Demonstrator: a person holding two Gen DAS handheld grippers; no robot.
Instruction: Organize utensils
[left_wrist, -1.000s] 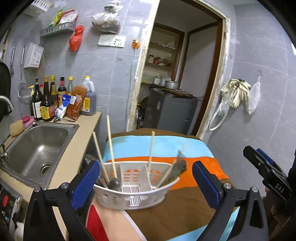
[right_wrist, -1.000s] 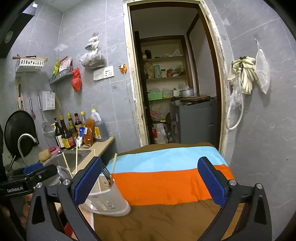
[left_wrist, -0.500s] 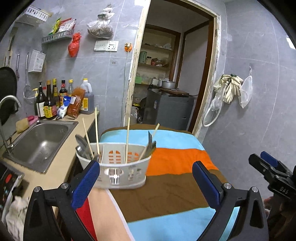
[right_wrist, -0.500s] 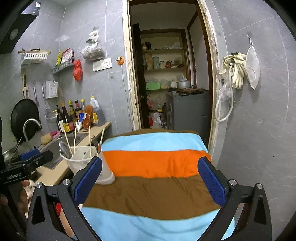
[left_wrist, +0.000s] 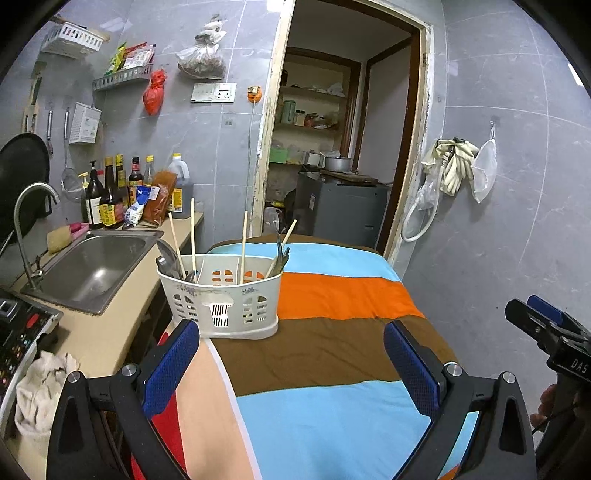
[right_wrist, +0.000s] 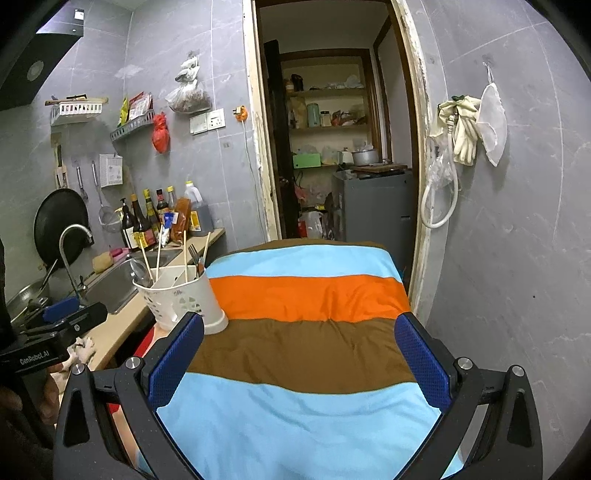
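The white utensil caddy (left_wrist: 221, 298) stands upright at the striped cloth's (left_wrist: 332, 332) left edge, just beyond the left gripper's (left_wrist: 291, 363) wide-spread, empty fingers, while the right gripper (right_wrist: 299, 360), lettered "DAS", gapes equally wide.

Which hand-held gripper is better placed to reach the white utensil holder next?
Left, probably. The left hand-held gripper faces the utensil holder almost directly, just behind it; the right hand-held gripper has it off to its left.
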